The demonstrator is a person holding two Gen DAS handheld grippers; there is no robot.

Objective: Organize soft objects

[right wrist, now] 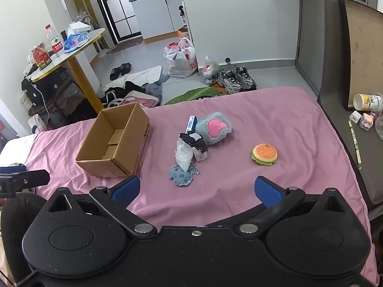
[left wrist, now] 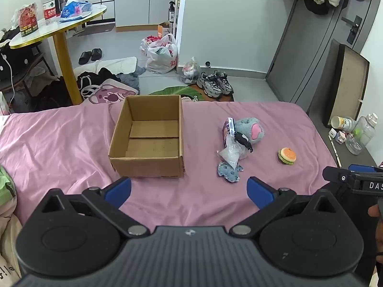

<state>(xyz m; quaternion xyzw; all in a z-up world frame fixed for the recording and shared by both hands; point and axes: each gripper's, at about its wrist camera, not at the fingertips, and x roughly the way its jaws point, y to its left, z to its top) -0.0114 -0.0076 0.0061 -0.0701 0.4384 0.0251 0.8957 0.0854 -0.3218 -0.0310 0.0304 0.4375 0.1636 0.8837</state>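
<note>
So my bed with the wrinkled pink sheet (right wrist: pixel 275 119) is carrying everything. Open brown cardboard box (right wrist: pixel 115 143) sits on the left. Near it there's a fluffy grey plush with a pink patch (right wrist: pixel 215 128), a crinkly clear plastic bag (right wrist: pixel 183 155), a small flat blue-grey fabric toy (right wrist: pixel 180 177), and, well apart on the right, a little squishy hamburger toy (right wrist: pixel 264 155).

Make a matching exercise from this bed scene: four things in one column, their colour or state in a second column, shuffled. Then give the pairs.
Things:
1. cardboard box
2. burger toy
3. furry paw plush
4. left gripper

Colour or state:
A. grey-blue with a pink pad
B. open, holding nothing
C. upright, nothing inside
D. orange bun, green edge

Pairs: 1-C, 2-D, 3-A, 4-B
</note>
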